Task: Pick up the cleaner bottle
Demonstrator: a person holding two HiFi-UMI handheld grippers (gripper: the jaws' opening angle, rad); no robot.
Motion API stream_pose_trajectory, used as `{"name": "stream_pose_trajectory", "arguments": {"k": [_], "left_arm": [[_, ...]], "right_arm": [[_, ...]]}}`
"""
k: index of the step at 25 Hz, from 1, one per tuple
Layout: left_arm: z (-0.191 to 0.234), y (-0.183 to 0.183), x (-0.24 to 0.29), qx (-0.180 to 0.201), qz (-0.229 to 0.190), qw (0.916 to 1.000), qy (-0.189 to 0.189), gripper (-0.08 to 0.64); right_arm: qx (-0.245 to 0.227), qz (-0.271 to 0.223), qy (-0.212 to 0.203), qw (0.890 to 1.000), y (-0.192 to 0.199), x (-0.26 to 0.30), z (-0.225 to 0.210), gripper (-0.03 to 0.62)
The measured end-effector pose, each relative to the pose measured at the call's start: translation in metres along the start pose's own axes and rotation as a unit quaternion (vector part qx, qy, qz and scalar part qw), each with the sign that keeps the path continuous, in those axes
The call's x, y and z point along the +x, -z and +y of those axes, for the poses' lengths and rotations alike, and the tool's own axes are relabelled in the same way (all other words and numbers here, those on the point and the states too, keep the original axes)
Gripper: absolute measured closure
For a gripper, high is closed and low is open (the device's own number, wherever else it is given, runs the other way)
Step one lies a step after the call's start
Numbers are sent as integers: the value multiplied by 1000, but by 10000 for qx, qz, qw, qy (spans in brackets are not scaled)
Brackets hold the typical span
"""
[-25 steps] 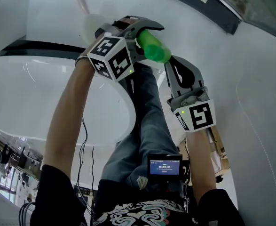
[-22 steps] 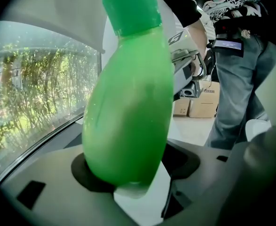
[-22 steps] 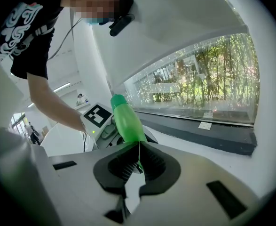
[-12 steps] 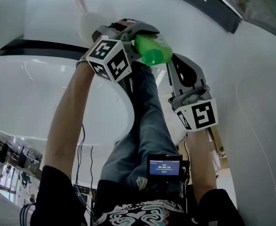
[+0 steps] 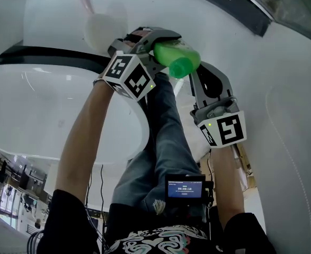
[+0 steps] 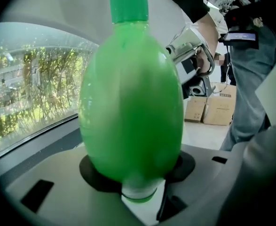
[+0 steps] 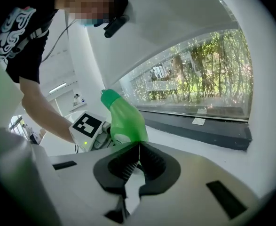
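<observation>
Seen from the head view, the left gripper (image 5: 158, 46) held the green cleaner bottle (image 5: 177, 58) up near twelve o'clock, with the right gripper (image 5: 193, 81) just beside it at about five o'clock, though that angle hid how either pair of jaws stood. The left gripper view filled that in: its jaws, which had just been closing, pinched the bottle's narrow lower end, and the cap (image 6: 129, 4) pointed to twelve o'clock. Only the right gripper view showed its ribbed pads (image 7: 123, 164) pressed together on nothing, the bottle beyond them at eleven o'clock beside the left marker cube (image 7: 87, 126).
</observation>
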State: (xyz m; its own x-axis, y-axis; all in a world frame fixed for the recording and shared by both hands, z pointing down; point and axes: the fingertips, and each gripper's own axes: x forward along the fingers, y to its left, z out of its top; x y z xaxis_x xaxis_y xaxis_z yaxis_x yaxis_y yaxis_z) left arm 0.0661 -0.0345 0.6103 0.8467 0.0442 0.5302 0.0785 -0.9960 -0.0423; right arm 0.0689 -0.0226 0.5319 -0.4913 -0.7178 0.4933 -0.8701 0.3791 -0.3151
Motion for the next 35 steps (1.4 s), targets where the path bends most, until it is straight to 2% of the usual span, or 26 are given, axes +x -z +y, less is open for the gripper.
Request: {"name": "stream_pose_trajectory", "arguments": {"k": [4, 8, 11, 14, 18, 20, 23, 27, 33, 35], "left_arm": [[3, -1, 1, -389, -154, 9991, -36, 347], [4, -2, 0, -555, -183, 9983, -30, 348], [5, -2, 0, -699, -239, 9973, -40, 348], [9, -1, -2, -1020, -361, 9941, -108, 348], [14, 0, -3, -1411, -450, 9888, -193, 348], [16, 0, -3, -1553, -483, 9864, -227, 348], [23, -1, -5, -1867, -582, 9803, -291, 348], [31, 2, -9, -2387, -734, 9677, -332, 350], [37, 3, -9, -2717, -805, 9585, -310, 350], [40, 5, -9, -3000, -888, 9491, -367, 350]], "right_arm": [[87, -25, -5, 10000, -2, 3, 0, 565], [82, -31, -41, 10000, -2, 4, 1, 565], [245, -96, 0, 9997, -2, 2, -2, 565], [390, -226, -1, 9990, -8, 1, -7, 565], [309, -193, 34, 9993, -10, 1, -11, 565], [515, -262, 31, 9983, -11, -1, -14, 565], [869, -415, -3, 9953, -15, -2, -18, 565], [815, -379, 13, 9960, -14, -1, -21, 565], [832, -330, 31, 9960, -12, -1, -24, 565], [858, -323, 6, 9958, -11, -1, -25, 565]]}}
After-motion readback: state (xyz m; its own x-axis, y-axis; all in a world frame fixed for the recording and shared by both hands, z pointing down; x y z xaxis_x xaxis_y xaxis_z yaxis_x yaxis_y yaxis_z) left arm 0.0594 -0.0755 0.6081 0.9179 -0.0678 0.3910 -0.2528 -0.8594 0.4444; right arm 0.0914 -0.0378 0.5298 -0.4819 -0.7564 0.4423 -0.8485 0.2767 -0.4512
